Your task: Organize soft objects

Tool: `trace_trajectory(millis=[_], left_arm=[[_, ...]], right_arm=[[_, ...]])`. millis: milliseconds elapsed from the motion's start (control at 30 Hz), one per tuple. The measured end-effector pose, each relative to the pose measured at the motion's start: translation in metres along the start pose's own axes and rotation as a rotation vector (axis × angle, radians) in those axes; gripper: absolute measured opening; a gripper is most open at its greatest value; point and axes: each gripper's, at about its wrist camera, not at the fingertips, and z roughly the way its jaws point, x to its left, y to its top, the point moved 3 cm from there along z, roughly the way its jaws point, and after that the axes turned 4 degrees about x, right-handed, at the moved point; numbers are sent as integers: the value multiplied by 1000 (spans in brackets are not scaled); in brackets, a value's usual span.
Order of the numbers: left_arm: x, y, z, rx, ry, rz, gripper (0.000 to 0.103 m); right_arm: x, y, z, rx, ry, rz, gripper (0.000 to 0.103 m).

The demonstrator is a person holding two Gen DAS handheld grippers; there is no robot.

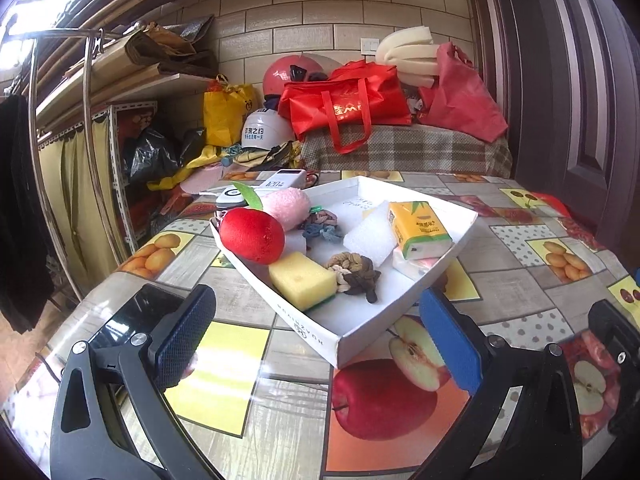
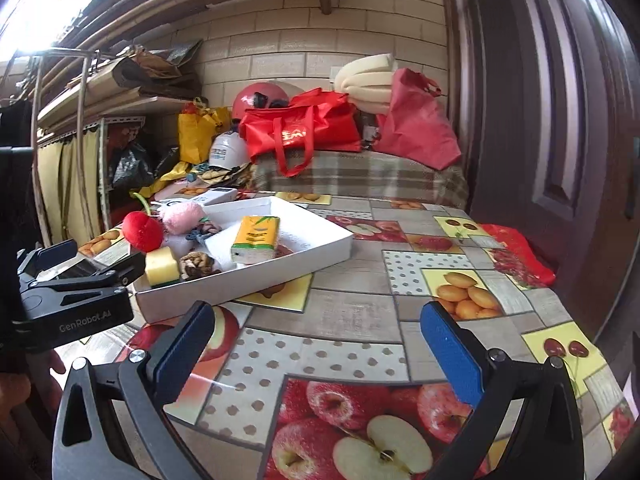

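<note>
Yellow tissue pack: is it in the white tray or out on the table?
In. The yellow tissue pack lies inside the white tray, resting on white foam and another pack, within the tray's walls in both views.
</note>
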Motion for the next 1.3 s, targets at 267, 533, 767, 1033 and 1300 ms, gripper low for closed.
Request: trace_trajectory(millis=[267,533,767,1033,1300], left_arm=[[-18,-8,-28,-24,76,69,103],[-22,-6,-55,26,134,69,103],[-31,-1,-68,81,58,62,103],[-27,0,-68,139,4,6,103],[-25,-3,-66,156,-14,-11,103]], right_arm=[[-46,-12,-32,-26,-29,197,103],[-39,-14,-67,-160,-50,163,103],[-37,-18,-76,-183,-115,136,103],[-49,-22,-77,-186,-84,198,103],[-50,-22,-76,-185,-87,188,103]])
